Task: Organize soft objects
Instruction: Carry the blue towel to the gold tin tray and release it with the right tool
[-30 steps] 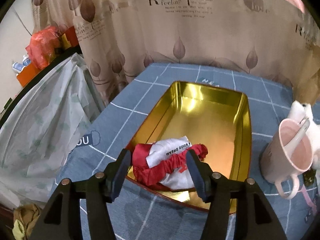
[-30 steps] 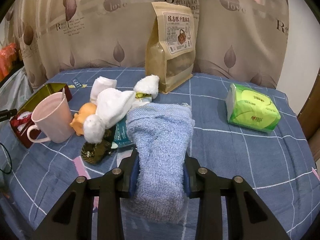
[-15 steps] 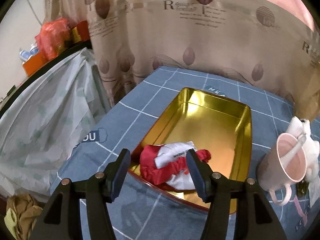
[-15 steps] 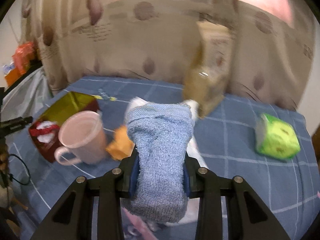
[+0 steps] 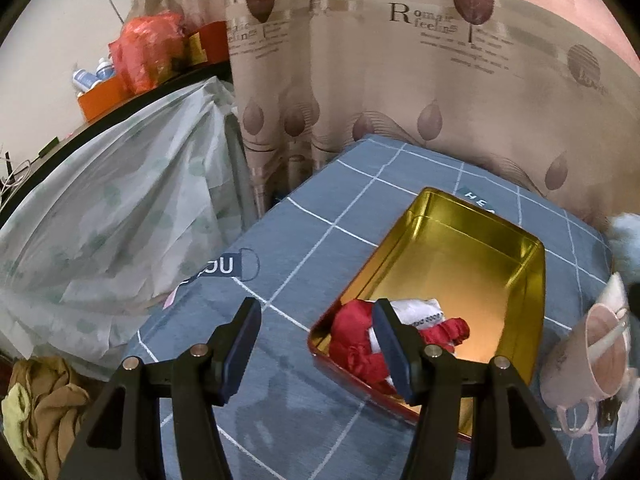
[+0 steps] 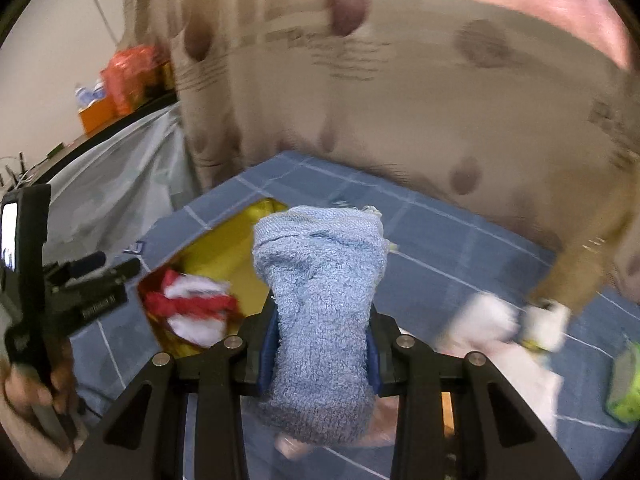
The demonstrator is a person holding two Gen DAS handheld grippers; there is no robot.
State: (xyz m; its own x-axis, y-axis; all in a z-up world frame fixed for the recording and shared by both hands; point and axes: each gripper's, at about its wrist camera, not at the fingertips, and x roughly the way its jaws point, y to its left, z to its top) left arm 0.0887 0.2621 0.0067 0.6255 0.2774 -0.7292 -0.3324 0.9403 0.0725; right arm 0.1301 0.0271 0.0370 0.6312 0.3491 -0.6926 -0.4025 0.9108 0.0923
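The right gripper (image 6: 322, 354), clamped on the blue towel (image 6: 320, 300), had swung left over the tin (image 5: 460, 264); the left gripper (image 5: 316, 344) had backed off, fingers apart, so a drop looked close.

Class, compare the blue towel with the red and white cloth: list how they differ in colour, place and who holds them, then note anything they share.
1. The blue towel is plain light blue terry; the red and white cloth is two-coloured with print.
2. The right gripper clamps the towel in the air; the cloth lies free in the gold tin.
3. The towel is folded thick; the cloth is crumpled.

Both are soft fabric.
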